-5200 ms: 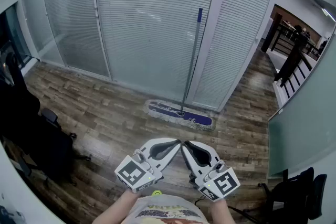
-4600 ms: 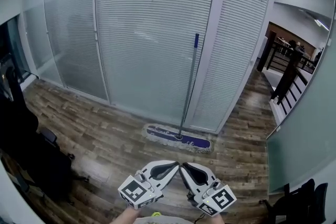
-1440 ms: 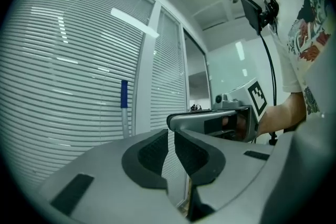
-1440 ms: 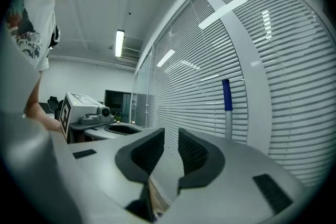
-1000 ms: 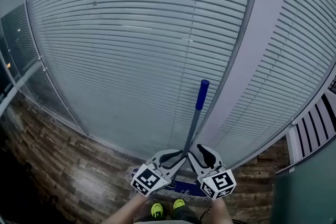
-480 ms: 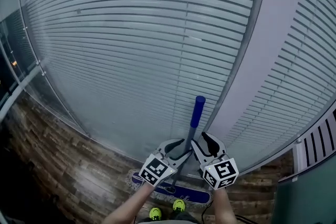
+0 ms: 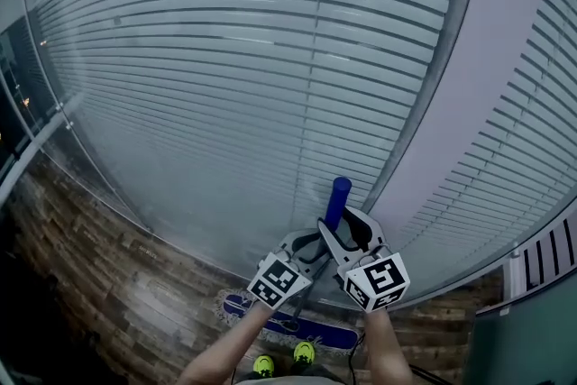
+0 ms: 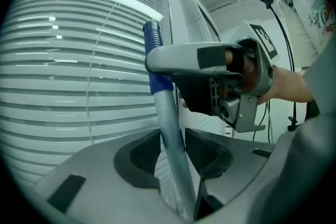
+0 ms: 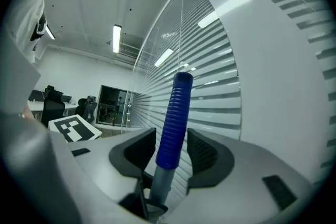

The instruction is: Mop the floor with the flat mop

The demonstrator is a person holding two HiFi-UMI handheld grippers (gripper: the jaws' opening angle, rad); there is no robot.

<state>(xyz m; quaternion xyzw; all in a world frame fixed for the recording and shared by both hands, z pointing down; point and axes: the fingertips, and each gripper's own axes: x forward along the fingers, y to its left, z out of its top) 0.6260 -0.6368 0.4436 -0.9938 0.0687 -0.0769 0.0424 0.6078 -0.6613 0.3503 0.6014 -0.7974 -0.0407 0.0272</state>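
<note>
Both tongs have moved onto the mop since a second ago, when they hung just short of its pole. Each now has the pole between its jaws.

Left tongs (image 8: 176, 152): the jaws are partly open and straddle the bare metal pole (image 8: 169, 118), which runs up aslant between the pads. They have just been closing in on it. Clearance on either side is very slight, but no firm pinch is evident. Judged not yet clamped.

Right tongs (image 9: 170, 152): these sit just above the left tongs. The jaws are partly open about the ribbed blue grip (image 9: 176, 110) at the pole's top end, having just been opening. A sliver of gap shows at each pad. Judged not gripped.

Mop: it stands near upright between both pairs of jaws, with the glass wall (image 7: 225, 59) just beyond the tongs. Its flat mop head (image 7: 329, 335) lies on the wood floor (image 7: 90, 284) well below the tongs, by the person's shoes (image 7: 263, 365).

Handling, as a judgement: the pole looks light and stiff. The smooth metal is likely slippery under the left pads, so a square, firm closure is needed there. The ribbed grip should hold better. The tongs want spacing apart along the pole for leverage. The head is broad and soft and will drag. Unheld, the pole could slide along the glass if nudged.
</note>
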